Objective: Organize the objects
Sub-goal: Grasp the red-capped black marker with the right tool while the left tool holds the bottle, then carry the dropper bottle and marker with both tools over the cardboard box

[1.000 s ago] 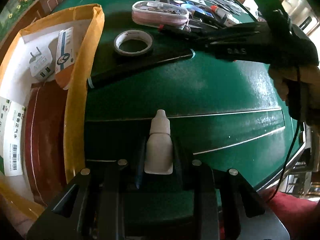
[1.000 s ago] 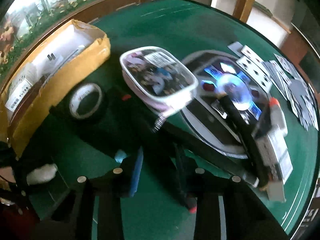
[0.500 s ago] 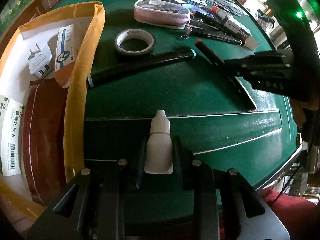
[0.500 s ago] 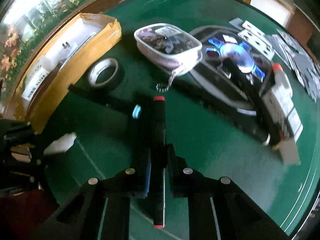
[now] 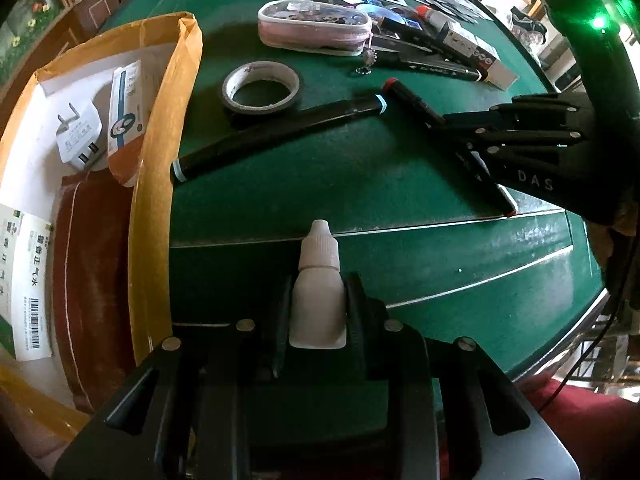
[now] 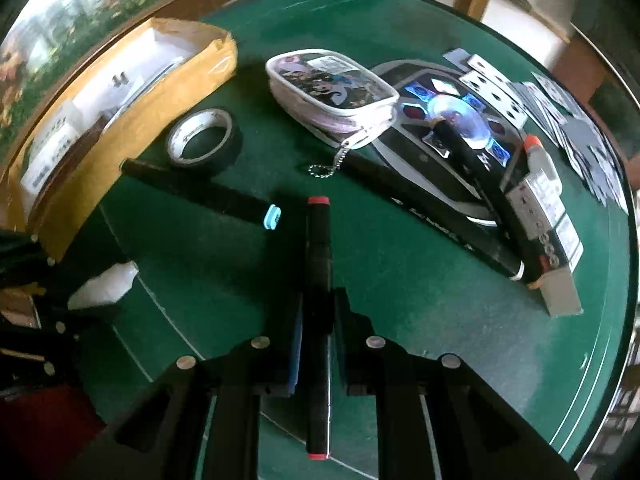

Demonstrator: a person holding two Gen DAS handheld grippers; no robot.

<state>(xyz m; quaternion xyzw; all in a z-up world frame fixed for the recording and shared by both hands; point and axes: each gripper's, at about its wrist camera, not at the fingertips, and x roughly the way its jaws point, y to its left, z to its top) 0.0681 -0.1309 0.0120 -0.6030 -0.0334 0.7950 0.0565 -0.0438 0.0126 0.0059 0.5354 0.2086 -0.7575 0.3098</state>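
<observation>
Green table (image 5: pixel 360 184): left gripper (image 5: pixel 318 312) clamps dropper bottle (image 5: pixel 318 292) (base hidden), right gripper (image 6: pixel 316 320) pinches marker (image 6: pixel 318 248).

My left gripper (image 5: pixel 318 304) points steeply down, jaws nearly closed & clamped on the small white dropper bottle (image 5: pixel 318 280), cap sticking out fwd past the tips. My right gripper (image 6: pixel 316 312) also tilted steeply down; its jaws have just been closing & now pinch the red-capped black marker (image 6: pixel 317 264) mid-barrel, marker running lengthwise between the fingers.
</observation>
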